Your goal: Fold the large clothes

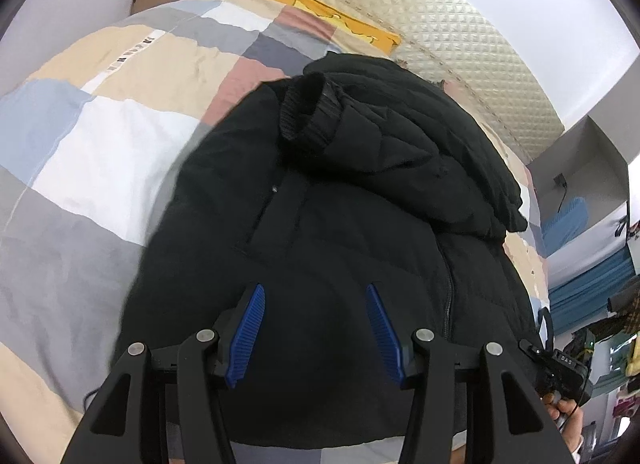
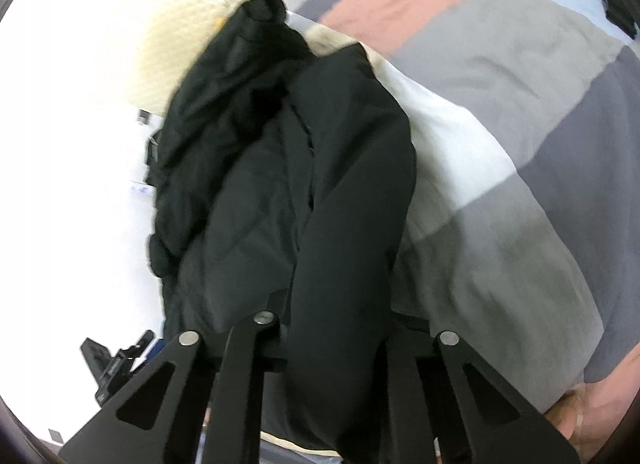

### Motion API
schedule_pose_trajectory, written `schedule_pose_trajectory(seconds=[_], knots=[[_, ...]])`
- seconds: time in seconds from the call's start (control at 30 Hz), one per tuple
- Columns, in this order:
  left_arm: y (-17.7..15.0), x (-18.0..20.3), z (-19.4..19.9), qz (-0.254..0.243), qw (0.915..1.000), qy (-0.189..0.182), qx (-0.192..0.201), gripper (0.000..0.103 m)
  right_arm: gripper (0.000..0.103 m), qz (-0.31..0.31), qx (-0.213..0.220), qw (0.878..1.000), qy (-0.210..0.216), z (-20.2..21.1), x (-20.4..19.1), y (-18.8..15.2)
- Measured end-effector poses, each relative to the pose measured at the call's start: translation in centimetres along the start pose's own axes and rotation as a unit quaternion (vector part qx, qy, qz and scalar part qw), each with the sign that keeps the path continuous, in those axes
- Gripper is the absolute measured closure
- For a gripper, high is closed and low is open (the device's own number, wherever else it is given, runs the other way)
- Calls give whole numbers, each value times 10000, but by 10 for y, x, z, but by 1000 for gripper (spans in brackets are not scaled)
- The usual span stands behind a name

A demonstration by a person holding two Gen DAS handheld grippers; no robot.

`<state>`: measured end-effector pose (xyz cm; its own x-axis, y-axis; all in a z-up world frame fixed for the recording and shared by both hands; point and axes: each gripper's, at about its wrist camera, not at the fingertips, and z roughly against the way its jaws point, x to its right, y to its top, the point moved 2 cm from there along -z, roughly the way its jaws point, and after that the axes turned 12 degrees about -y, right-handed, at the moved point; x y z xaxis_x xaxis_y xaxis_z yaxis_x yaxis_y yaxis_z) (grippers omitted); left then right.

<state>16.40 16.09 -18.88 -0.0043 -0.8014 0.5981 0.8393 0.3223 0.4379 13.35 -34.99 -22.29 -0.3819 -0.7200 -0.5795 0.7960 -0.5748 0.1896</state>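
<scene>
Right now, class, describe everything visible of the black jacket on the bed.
The black jacket is padded, matte fabric with a front zip, a flapped pocket and a ribbed knit cuff on a sleeve folded across it. It lies bunched on the patchwork bedspread. The right gripper is shut on a fold; the left gripper hangs open above it.

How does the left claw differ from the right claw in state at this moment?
The left claw is open, its blue pads apart above the black jacket and gripping nothing; the right claw is shut on a fold of the jacket. The left pads show plainly; the fabric hides the right ones. Both point down at the same jacket on the patchwork bedspread.
</scene>
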Motion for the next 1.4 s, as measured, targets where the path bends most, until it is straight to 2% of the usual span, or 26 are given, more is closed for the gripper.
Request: schedule_pose_trajectory(seconds=[0.13, 0.2, 0.23, 0.27, 0.4, 0.5, 0.6, 0.7, 0.73, 0.8, 0.93, 1.03, 1.1, 1.17, 1.3, 1.4], knots=[[19, -11, 37, 112, 9977, 384, 555, 49, 92, 117, 163, 9996, 194, 11, -2, 4], [30, -17, 54, 133, 9973, 370, 624, 39, 92, 136, 182, 9995, 202, 11, -4, 4], [35, -20, 60, 153, 9975, 328, 608, 28, 92, 152, 184, 9996, 181, 11, -3, 4], [39, -24, 64, 164, 9980, 245, 553, 22, 92, 171, 189, 9996, 149, 11, -4, 5], [44, -46, 56, 309, 9994, -128, -12, 20, 92, 145, 174, 9997, 81, 10, -4, 5], [38, -69, 35, 616, 9970, 178, -425, 20, 90, -20, 133, 9999, 51, 8, 1, 4], [33, -79, 12, 862, 9936, 39, -728, 20, 88, -177, 65, 9998, -14, 4, 7, 4], [28, -85, -2, 1018, 9908, 158, -882, 20, 84, -235, 47, 9997, -55, 4, 10, 4], [26, -90, -8, 1206, 9875, 289, -971, 20, 84, -248, 50, 9997, -75, 4, 10, 5], [23, -95, -15, 1414, 9837, 305, -1064, 20, 80, -295, 34, 9995, -120, 2, 12, 5], [18, -95, -26, 1469, 9816, 348, -1170, 20, 77, -488, 28, 9988, -101, 2, 19, 6], [13, -97, -34, 1528, 9790, 312, -1310, 20, 66, -558, 235, 9982, -41, 10, 20, 8], [11, -99, -39, 1568, 9771, 449, -1365, 18, 50, -628, 241, 9977, 76, 11, 21, 8], [11, -100, -41, 1640, 9756, 443, -1389, 17, 44, -631, 223, 9977, 49, 10, 20, 8], [9, -99, -48, 1719, 9724, 410, -1526, 13, 40, -582, 173, 9980, -166, 7, 21, 9], [6, -95, -52, 1806, 9692, 123, -1673, 9, 37, -569, 133, 9979, -262, 4, 23, 9]])
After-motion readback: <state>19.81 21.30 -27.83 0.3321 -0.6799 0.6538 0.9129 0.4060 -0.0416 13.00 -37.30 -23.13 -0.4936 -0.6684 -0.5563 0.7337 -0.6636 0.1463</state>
